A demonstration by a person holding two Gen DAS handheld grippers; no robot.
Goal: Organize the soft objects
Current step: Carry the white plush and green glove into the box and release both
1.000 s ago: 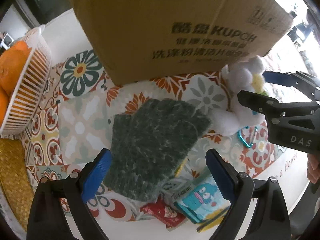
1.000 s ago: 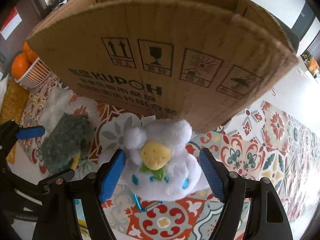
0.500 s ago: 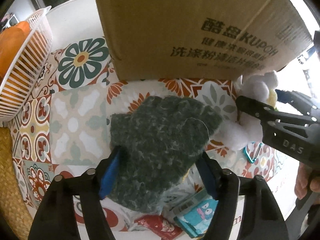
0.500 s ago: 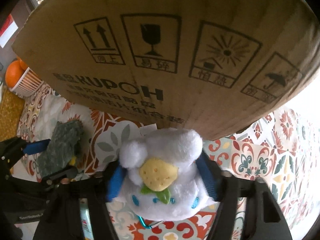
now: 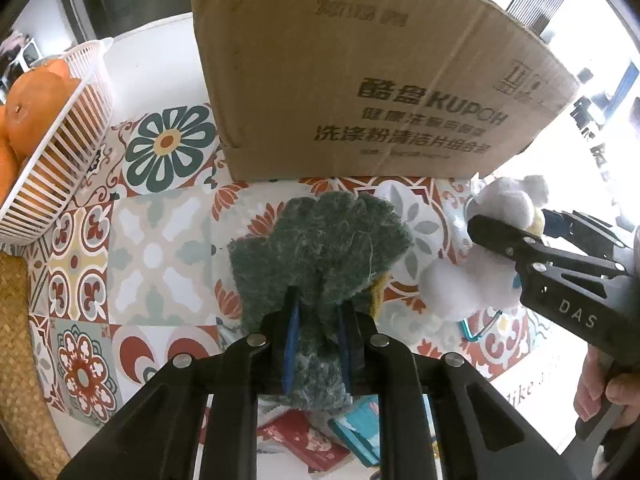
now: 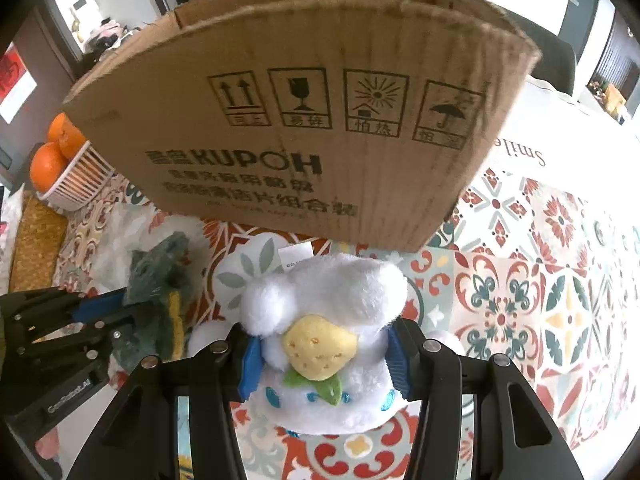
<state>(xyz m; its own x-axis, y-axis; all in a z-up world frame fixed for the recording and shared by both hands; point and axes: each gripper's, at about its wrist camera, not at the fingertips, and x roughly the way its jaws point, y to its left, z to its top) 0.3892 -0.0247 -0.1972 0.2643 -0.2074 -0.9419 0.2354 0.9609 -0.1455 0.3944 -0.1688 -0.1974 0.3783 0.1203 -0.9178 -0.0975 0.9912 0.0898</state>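
The left tongs (image 5: 318,344) are clamped on the green glove (image 5: 320,248), and the right tongs (image 6: 322,354) grip the white plush toy (image 6: 324,320). Both hang just above the patterned table (image 6: 520,300), the cardboard box (image 6: 304,120) beyond.

Left tool (image 5: 316,344): matte black plastic arms at the bottom of the frame, silver round screws at the joints, blue ribbed pads (image 5: 289,346) inside the fingers. Right tool (image 6: 322,364): same black build, silver screws, blue pads (image 6: 396,364). Its side reads "DAS" in white at the left view's right edge; bare skin of a hand (image 5: 600,396) shows below.
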